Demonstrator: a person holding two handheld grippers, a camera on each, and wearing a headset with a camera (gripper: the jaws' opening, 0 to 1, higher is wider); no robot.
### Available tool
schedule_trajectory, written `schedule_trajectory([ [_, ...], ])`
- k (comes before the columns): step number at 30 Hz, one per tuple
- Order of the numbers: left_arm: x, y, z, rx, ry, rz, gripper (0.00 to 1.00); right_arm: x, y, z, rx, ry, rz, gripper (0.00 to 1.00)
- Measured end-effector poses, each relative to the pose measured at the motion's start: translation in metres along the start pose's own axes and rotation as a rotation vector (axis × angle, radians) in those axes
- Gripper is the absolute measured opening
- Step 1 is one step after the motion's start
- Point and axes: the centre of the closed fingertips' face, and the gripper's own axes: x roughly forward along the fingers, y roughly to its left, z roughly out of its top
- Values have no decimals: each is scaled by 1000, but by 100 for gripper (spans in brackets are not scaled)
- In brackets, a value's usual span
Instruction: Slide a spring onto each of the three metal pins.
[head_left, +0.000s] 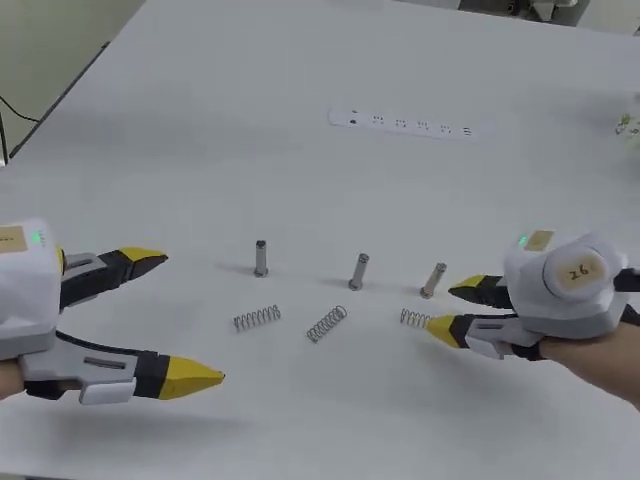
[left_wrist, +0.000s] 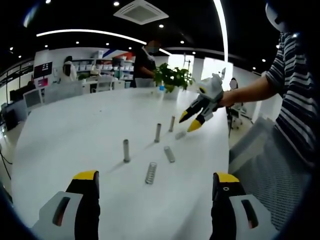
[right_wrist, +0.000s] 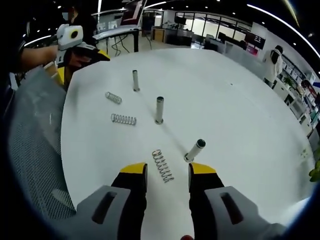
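**Inspector:** Status of the pins?

**Recorder:** Three stand in a row on the table: left pin, middle pin and right pin. All are bare. A spring lies just near of each: left spring, middle spring and right spring.

**Inspector:** And the grippers?

**Recorder:** The right gripper has its jaws slightly apart, with the right spring lying just ahead between the tips, not clamped. It appears lined up to take that spring first. The left gripper hangs at the near left, jaws wide apart and empty, probably kept clear of the row.

**Inspector:** Progress?

**Recorder:** None fitted, judging by the layout.
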Motion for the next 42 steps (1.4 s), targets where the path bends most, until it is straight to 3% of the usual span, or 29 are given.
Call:
schedule_trajectory([
  [7, -1, -1, 0, 2, 3, 1, 90, 4, 7, 0, -95, 36, 24, 27],
  [14, -2, -1, 0, 1, 5, 2, 90, 11, 9, -10, -165, 90, 49, 23],
  [31, -3, -3, -2, 9, 17, -3, 90, 21, 8, -23, -189, 153, 74, 11],
  [42, -2, -8, -2, 11, 19, -15, 90, 20, 7, -24, -159, 138, 78, 8],
])
